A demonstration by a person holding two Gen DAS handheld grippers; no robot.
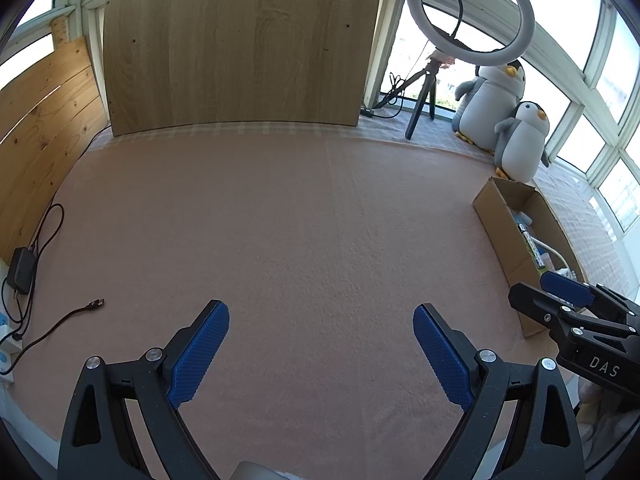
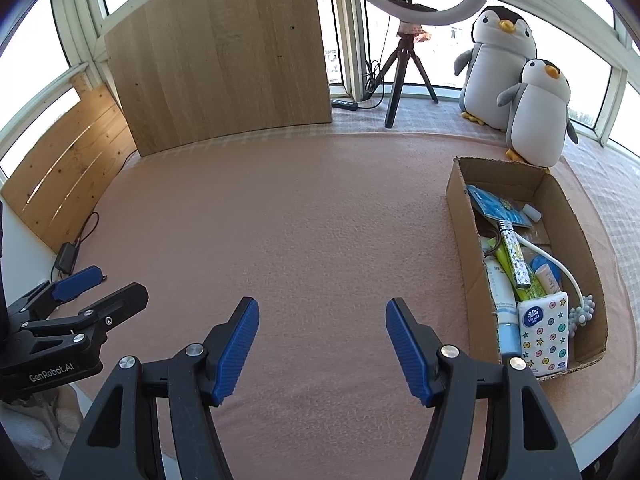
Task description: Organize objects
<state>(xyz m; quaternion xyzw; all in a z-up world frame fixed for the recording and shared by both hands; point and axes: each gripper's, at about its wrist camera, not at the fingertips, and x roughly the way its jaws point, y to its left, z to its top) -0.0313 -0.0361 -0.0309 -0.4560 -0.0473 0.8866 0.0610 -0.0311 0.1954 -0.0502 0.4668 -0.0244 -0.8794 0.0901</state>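
Cardboard box (image 2: 464,216) sat at the right side of the pink blanket (image 2: 304,216), open-topped, already packed: tissue pack (image 2: 545,338) with star and face print at the near end, white tube (image 2: 500,292) along the left wall, patterned stick (image 2: 516,258) and yellow-green item across the middle, blue pouch (image 2: 494,206) at the far end, white cord running to a bead cluster (image 2: 582,314) near the right wall. Left gripper (image 1: 321,356) had its jaws wide apart, nothing between them, only bare blanket ahead. Right gripper (image 2: 322,350) was likewise spread and holding nothing, positioned just left of the box and not touching it. Each gripper showed at the edge of the other's view. Two plush penguins (image 2: 516,80) stood just behind the box's far end, the smaller one nearest it. Ring light (image 2: 416,12) on a tripod stood further left by the window, next to an upright wood panel (image 2: 224,52). Black power adapter (image 1: 22,270) and a loose USB cable (image 1: 94,304) lay at the blanket's left edge, well apart from the box.
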